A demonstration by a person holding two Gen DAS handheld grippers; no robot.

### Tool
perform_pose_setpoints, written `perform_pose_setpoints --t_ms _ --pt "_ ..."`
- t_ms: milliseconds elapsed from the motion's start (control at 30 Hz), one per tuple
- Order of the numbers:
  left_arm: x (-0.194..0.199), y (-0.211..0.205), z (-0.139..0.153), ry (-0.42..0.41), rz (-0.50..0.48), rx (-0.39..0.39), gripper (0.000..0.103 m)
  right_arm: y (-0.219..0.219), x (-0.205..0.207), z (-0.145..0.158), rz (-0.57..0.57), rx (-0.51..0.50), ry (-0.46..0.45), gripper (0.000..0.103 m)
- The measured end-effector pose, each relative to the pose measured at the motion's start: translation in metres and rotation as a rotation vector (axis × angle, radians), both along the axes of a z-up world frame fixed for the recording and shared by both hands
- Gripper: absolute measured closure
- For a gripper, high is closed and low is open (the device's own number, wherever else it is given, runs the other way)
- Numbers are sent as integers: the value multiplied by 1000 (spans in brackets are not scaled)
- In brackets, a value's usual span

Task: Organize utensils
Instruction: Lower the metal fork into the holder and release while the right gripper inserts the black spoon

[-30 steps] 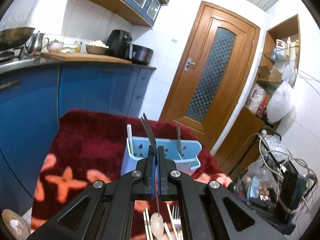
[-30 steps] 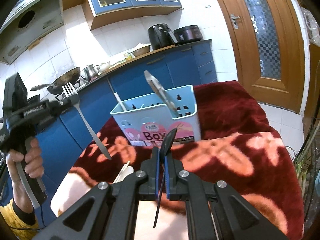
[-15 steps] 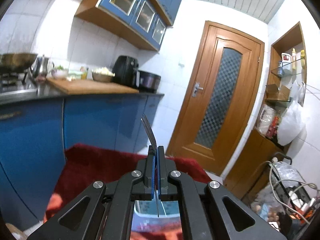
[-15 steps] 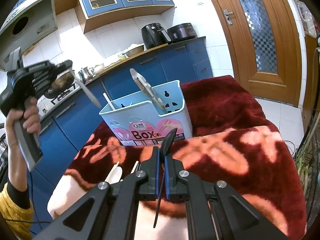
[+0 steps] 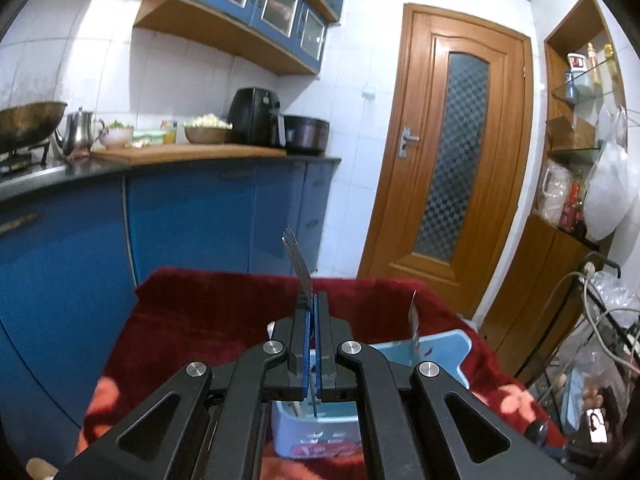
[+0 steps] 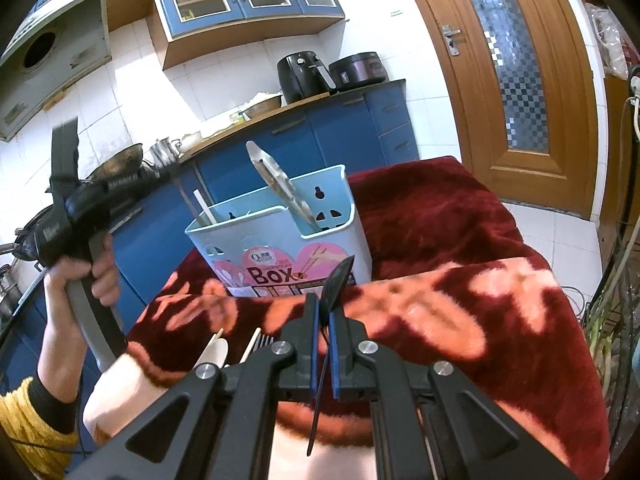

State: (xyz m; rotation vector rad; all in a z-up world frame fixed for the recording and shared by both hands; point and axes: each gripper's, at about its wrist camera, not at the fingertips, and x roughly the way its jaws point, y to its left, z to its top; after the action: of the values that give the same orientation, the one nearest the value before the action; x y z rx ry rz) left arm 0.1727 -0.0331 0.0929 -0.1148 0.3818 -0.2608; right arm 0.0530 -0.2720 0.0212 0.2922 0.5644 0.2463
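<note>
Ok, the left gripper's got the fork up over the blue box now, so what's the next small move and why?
Probably lower the left gripper straight down. It is shut on the fork, whose handle tip already points into the blue box, to the left of the tongs. Release only once the handle is well inside.

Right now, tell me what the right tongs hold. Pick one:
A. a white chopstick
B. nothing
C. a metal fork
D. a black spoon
D: in the right wrist view the right tongs are shut on a black spoon, its bowl sticking up above the pads in front of the light blue utensil box.
</note>
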Motion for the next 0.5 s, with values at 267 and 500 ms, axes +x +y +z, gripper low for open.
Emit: perform_pose_setpoints --t_ms 267,500 --pt "5 1 -23 44 -14 -8 102 -2 12 9 -21 -5 -24 97" --pt "7 0 -31 45 -19 -24 102 6 28 44 -39 -61 -137 97"
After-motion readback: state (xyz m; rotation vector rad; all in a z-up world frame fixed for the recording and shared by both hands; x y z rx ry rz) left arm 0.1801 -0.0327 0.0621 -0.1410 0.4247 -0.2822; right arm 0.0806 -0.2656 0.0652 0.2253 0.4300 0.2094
